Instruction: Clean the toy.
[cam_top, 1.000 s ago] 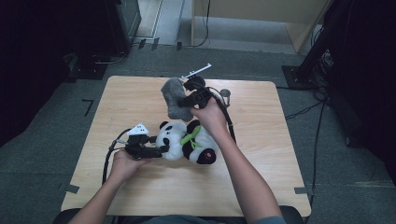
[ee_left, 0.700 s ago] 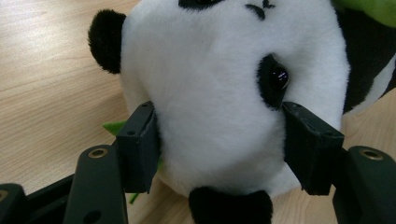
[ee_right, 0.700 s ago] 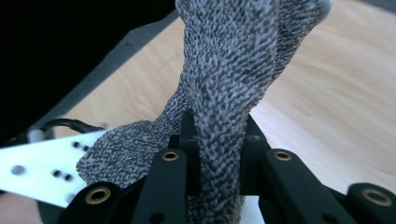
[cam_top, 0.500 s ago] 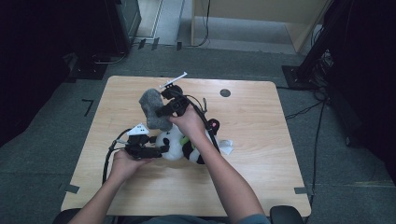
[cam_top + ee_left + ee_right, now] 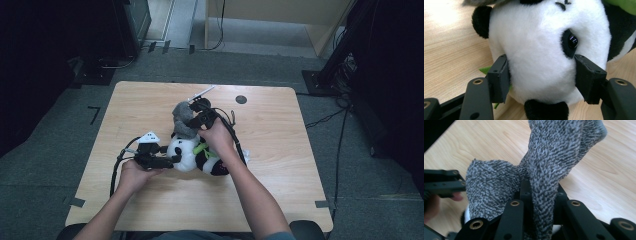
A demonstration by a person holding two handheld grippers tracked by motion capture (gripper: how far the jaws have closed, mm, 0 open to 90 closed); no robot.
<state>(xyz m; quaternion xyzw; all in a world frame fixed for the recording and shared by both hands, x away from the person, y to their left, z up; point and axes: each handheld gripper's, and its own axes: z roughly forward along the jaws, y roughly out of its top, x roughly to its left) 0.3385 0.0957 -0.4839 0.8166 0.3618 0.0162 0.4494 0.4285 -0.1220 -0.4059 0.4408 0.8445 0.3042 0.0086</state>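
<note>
A black-and-white plush panda (image 5: pixel 196 154) with a green patch lies on the wooden table (image 5: pixel 280 150). My left gripper (image 5: pixel 172 160) is shut on the panda's white head (image 5: pixel 544 50), one pad at each side of it. My right gripper (image 5: pixel 192 120) is shut on a grey knitted sock (image 5: pixel 182 119), pinched between its jaws (image 5: pixel 541 197). The sock hangs just above the panda's head, and its lower fold droops onto it (image 5: pixel 491 190).
A black cable (image 5: pixel 240 145) runs from the right gripper across the table. A dark round hole (image 5: pixel 241 99) marks the far side of the tabletop. Dark equipment and cables stand on the grey floor around the table.
My right hand has carried the sock left and down, from behind the panda's body to just over its head. The left gripper has stayed on the panda's head.
</note>
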